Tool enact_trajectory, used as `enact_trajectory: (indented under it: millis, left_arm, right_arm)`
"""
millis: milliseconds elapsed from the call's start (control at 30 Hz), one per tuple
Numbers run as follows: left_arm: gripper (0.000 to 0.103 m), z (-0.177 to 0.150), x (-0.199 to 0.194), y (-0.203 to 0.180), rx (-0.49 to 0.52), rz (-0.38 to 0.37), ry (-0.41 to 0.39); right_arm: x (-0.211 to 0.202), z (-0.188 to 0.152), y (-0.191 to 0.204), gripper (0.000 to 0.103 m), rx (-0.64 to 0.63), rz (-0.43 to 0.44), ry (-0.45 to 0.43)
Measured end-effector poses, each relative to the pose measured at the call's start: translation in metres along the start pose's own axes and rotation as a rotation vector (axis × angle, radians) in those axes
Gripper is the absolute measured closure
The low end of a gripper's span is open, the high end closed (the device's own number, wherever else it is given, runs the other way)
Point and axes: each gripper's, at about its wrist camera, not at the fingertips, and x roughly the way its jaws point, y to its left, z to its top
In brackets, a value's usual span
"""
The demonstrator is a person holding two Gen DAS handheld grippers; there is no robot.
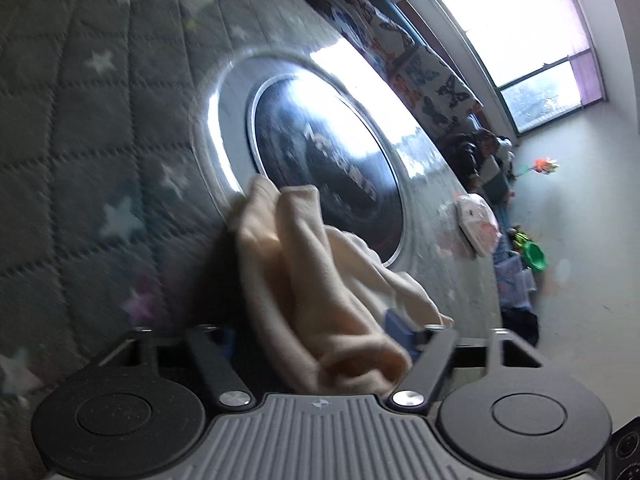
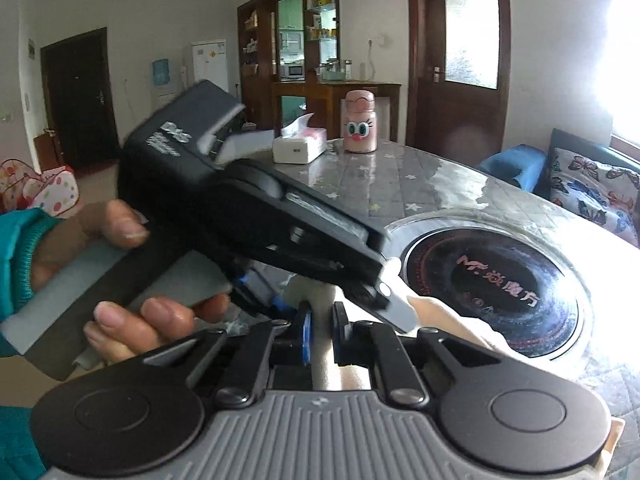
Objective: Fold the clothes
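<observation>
A cream cloth (image 1: 320,280) lies bunched on the grey star-quilted table (image 1: 80,140), beside a round black cooktop (image 1: 320,152) set into it. My left gripper (image 1: 316,332) is open, its jaws about half apart. The cloth fills the gap between them and touches the blue pad (image 1: 398,326) on the right. In the right wrist view, my right gripper (image 2: 320,320) is shut on a fold of the cream cloth (image 2: 448,316). A hand (image 2: 140,320) in a teal sleeve holds the black housing of the left tool (image 2: 248,208) just above it.
A tissue box (image 2: 300,144) and a pink bottle (image 2: 359,124) stand at the table's far end. A white plastic bag (image 1: 476,220) lies near the table edge. A butterfly-print cushion (image 2: 592,192) and a blue stool (image 2: 512,164) stand beside the table.
</observation>
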Motion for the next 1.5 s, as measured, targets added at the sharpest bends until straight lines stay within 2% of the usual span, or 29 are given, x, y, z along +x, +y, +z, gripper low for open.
enact_trajectory:
  millis: [67,133,167,233,400,533,600,700,867,933,1033,1067,1100,1133,1167,1300,1500]
  left_arm:
    - [0.068,-0.001,0.003,0.003,-0.006,0.002,0.004]
    - [0.078,-0.001,0.004,0.006,-0.006,0.01,0.001]
    - [0.079,-0.001,0.003,0.007,-0.006,0.009,0.0]
    - [0.082,-0.001,0.002,0.01,-0.006,0.006,-0.002]
    - [0.082,-0.003,-0.001,0.008,0.031,0.01,-0.011]
    - [0.082,-0.006,-0.002,0.006,0.061,0.023,-0.022]
    - [0.082,-0.007,-0.002,0.005,0.067,0.027,-0.026]
    - [0.082,-0.008,-0.002,0.003,0.083,0.036,-0.031]
    - [0.082,-0.008,-0.003,0.0,0.098,0.054,-0.035]
    - [0.082,-0.008,-0.003,-0.001,0.102,0.059,-0.036]
    - [0.082,-0.008,-0.002,-0.003,0.117,0.072,-0.039]
    - [0.082,-0.009,-0.002,-0.005,0.124,0.078,-0.04]
    - [0.082,-0.009,-0.002,-0.006,0.131,0.084,-0.041]
    - [0.082,-0.009,-0.001,-0.008,0.141,0.092,-0.04]
    - [0.082,-0.009,-0.001,-0.01,0.151,0.1,-0.04]
    - [0.082,-0.01,-0.001,-0.023,0.215,0.125,-0.049]
    - [0.084,-0.007,0.003,-0.058,0.324,0.1,-0.053]
  right_arm:
    - [0.003,-0.002,0.003,0.093,-0.011,0.005,0.005]
    - [0.003,-0.005,0.003,0.09,-0.009,0.005,0.006]
    - [0.001,-0.006,0.003,0.084,-0.006,0.003,0.005]
    - [-0.006,-0.01,0.0,0.08,0.013,-0.01,-0.003]
    - [-0.033,-0.029,-0.021,0.076,0.124,-0.093,-0.012]
    - [-0.053,-0.05,-0.056,0.072,0.247,-0.239,-0.006]
    - [-0.06,-0.061,-0.074,0.065,0.302,-0.315,0.003]
    - [-0.059,-0.075,-0.106,0.064,0.374,-0.413,0.015]
    - [-0.056,-0.094,-0.144,0.059,0.49,-0.476,0.011]
    - [-0.054,-0.099,-0.152,0.058,0.527,-0.475,0.005]
    - [-0.051,-0.105,-0.158,0.06,0.579,-0.446,-0.01]
    - [-0.05,-0.106,-0.158,0.064,0.58,-0.444,-0.016]
    - [-0.048,-0.105,-0.159,0.071,0.582,-0.439,-0.023]
    - [-0.049,-0.105,-0.158,0.085,0.591,-0.429,-0.03]
    - [-0.05,-0.104,-0.158,0.091,0.593,-0.423,-0.036]
    - [-0.059,-0.097,-0.151,0.093,0.567,-0.429,-0.064]
    - [-0.084,-0.082,-0.146,0.094,0.516,-0.462,-0.118]
